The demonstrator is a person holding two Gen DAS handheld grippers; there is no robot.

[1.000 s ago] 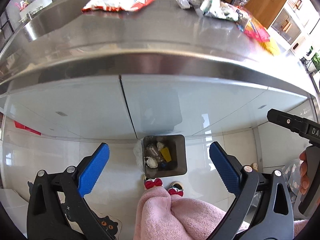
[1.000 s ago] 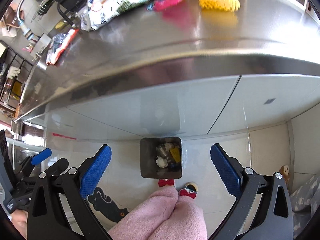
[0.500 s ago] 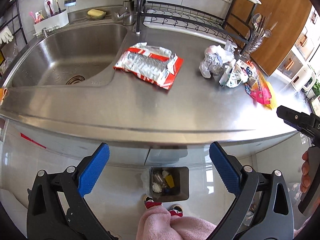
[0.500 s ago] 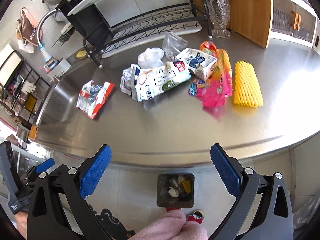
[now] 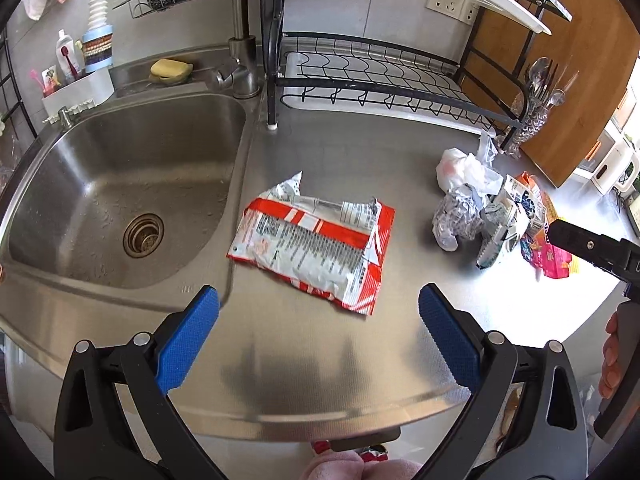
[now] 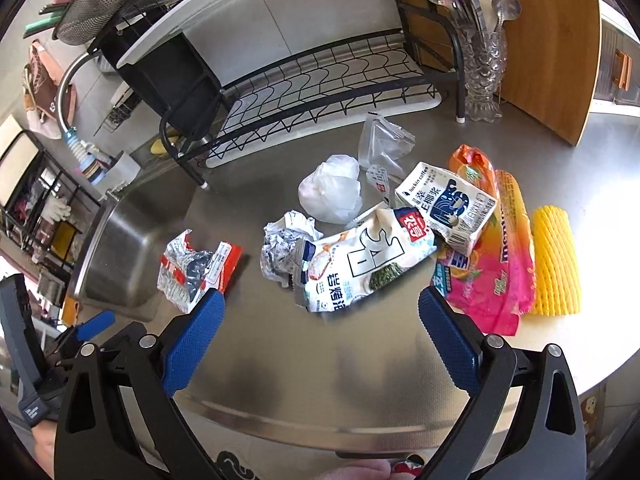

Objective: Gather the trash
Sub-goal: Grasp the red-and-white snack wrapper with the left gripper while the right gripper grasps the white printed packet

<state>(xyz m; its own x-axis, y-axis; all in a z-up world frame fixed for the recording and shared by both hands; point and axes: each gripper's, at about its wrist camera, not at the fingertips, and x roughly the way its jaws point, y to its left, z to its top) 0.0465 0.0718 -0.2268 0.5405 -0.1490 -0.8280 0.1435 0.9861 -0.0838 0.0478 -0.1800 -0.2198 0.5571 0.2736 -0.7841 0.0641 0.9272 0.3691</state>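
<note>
A flattened red and white snack bag (image 5: pixel 316 256) lies on the steel counter, just ahead of my open, empty left gripper (image 5: pixel 318 340); the same bag (image 6: pixel 196 266) shows at the left of the right wrist view. My right gripper (image 6: pixel 318 340) is open and empty above the counter, facing a heap of trash: a white seaweed snack bag (image 6: pixel 360 264), crumpled foil (image 6: pixel 280 248), a coffee milk carton (image 6: pixel 448 208), a pink wrapper (image 6: pixel 496 276), a yellow foam net (image 6: pixel 556 260), a white plastic bag (image 6: pixel 332 194) and a clear wrapper (image 6: pixel 382 146).
A steel sink (image 5: pixel 116 200) lies left of the red bag. A black dish rack (image 5: pixel 380 76) runs along the back wall, with a glass cutlery holder (image 6: pixel 482 64) and a wooden board (image 6: pixel 556 40) at the right. The counter's front edge (image 5: pixel 320 420) is close below the grippers.
Both grippers have risen from pointing down at the floor bin below the counter to looking over the countertop. The trash heap and red bag now sit close ahead. Both stayed open.
</note>
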